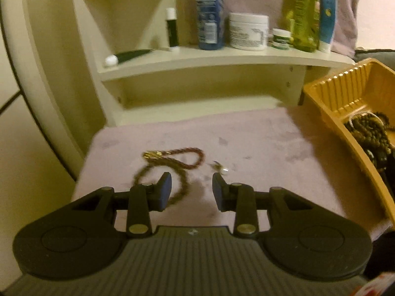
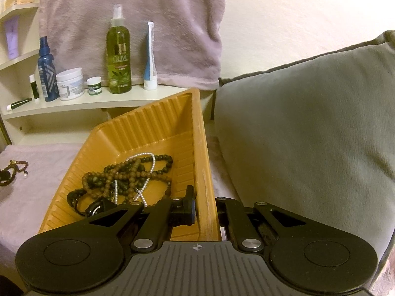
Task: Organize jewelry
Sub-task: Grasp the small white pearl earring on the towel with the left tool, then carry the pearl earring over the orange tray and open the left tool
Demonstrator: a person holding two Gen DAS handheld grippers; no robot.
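Most beads [image 2: 128,175] are already heaped in the tray [image 2: 202,167], whose rim is clamped by the right gripper [image 2: 205,209], while a bracelet [image 1: 170,162] and earring [image 1: 222,169] on the cloth [image 1: 259,143] remain before the left gripper [image 1: 191,190], fingers apart.

Pale pink fleece cover [image 1: 246,135] spread over flat surface. Directly on it: brown twisted-cord bracelet [image 1: 177,165] with gold clasp at 11 o'clock, small pearl earring [image 1: 223,170] just beside it at 3 o'clock, apart from cord. Ribbed orange tray [image 2: 202,162] rested on cover at 3 o'clock. Grey cushion [image 2: 308,123] beyond tray.
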